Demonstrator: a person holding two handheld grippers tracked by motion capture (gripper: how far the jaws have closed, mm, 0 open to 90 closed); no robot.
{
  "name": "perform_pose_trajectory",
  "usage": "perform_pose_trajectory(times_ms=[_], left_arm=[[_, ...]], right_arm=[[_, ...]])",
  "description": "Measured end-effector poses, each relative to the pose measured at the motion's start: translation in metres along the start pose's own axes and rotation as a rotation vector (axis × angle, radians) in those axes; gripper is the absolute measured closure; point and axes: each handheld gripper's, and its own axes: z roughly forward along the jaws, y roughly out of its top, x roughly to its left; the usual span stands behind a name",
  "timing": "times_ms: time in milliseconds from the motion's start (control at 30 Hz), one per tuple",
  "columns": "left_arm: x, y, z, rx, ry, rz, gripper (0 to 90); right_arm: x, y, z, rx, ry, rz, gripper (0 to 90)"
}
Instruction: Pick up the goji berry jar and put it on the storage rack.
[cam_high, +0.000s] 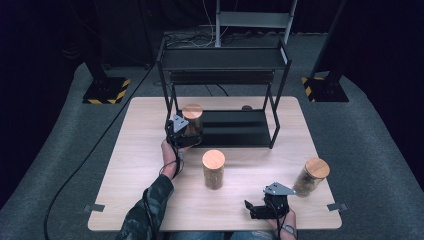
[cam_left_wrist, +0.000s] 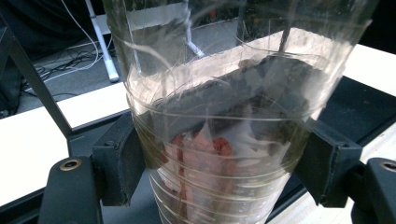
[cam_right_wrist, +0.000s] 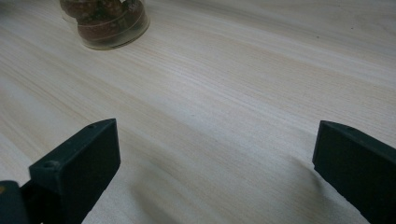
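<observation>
My left gripper (cam_high: 181, 131) (cam_left_wrist: 219, 161) is shut on a clear glass jar (cam_high: 192, 120) (cam_left_wrist: 219, 107) with a cork lid and reddish-brown contents. Both pads press on its sides. It stands upright at the front left corner of the black rack's lower shelf (cam_high: 235, 129); whether it rests on the shelf I cannot tell. A second cork-lidded jar (cam_high: 213, 169) stands mid-table, and a third (cam_high: 311, 176) sits tilted near the right edge. My right gripper (cam_high: 256, 208) (cam_right_wrist: 215, 158) lies low at the table's front, open, with bare wood between its jaws. The base of a jar (cam_right_wrist: 105, 23) shows ahead of it.
The two-tier black metal rack (cam_high: 225, 59) stands at the back of the wooden table (cam_high: 150, 190). Its posts (cam_high: 275, 125) frame the lower shelf. A small brown object (cam_high: 247, 107) lies behind the rack. Cables run over the grey floor.
</observation>
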Motion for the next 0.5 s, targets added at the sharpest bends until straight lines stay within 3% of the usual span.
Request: perform_pose_trajectory(times_ms=[500], left_arm=[[0.001, -0.004, 0.010, 0.012, 0.021, 0.009, 24.7]], right_arm=[[0.000, 0.000, 0.000, 0.000, 0.001, -0.002, 0.1]])
